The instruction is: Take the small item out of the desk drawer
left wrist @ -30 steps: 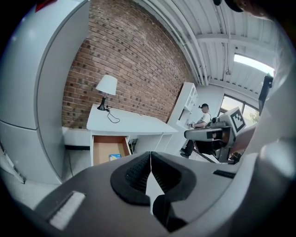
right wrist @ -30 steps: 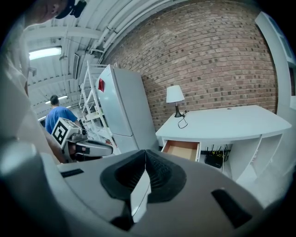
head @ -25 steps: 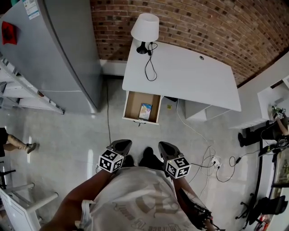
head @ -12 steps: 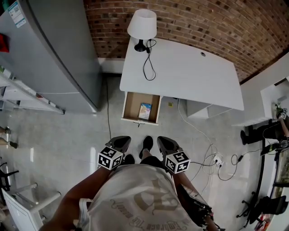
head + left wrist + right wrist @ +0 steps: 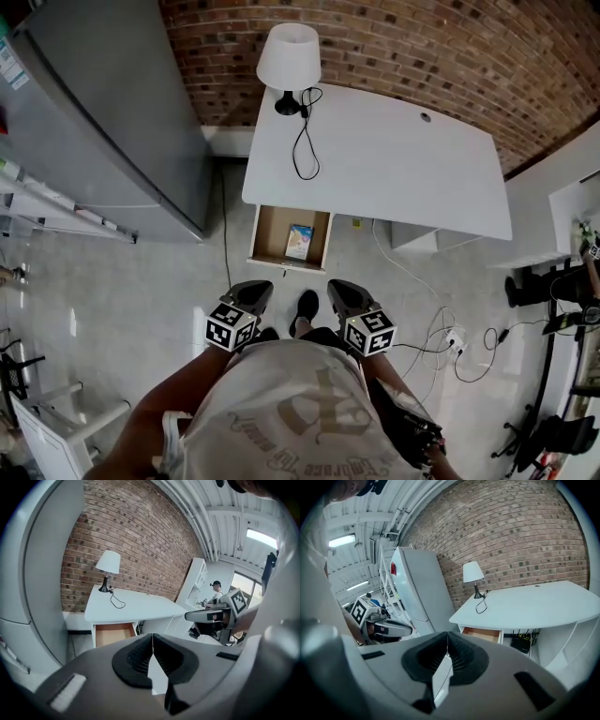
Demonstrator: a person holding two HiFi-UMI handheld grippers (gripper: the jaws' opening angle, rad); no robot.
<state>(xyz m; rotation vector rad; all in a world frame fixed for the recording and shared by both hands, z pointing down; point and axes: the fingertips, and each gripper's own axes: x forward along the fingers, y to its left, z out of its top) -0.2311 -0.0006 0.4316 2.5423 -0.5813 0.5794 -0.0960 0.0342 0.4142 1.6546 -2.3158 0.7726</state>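
Note:
The white desk (image 5: pixel 394 159) stands against the brick wall with its drawer (image 5: pixel 270 234) pulled open. A small pale-blue packet (image 5: pixel 300 241) lies in the drawer's right half. My left gripper (image 5: pixel 255 292) and right gripper (image 5: pixel 339 292) are held side by side in front of my body, well short of the drawer, both shut and empty. In the left gripper view the shut left gripper (image 5: pixel 152 637) points toward the drawer (image 5: pixel 114 633). The right gripper (image 5: pixel 447 637) faces the drawer (image 5: pixel 483 633) from the other side.
A white lamp (image 5: pixel 289 54) with a black cord (image 5: pixel 302 141) sits on the desk's left end. A grey fridge (image 5: pixel 103 122) stands left of the desk. Cables and a power strip (image 5: pixel 448 337) lie on the floor at right. My shoe (image 5: pixel 306 307) shows between the grippers.
The desk and open drawer have come nearer as I walk toward them. Both grippers keep their place in front of me and stay shut.

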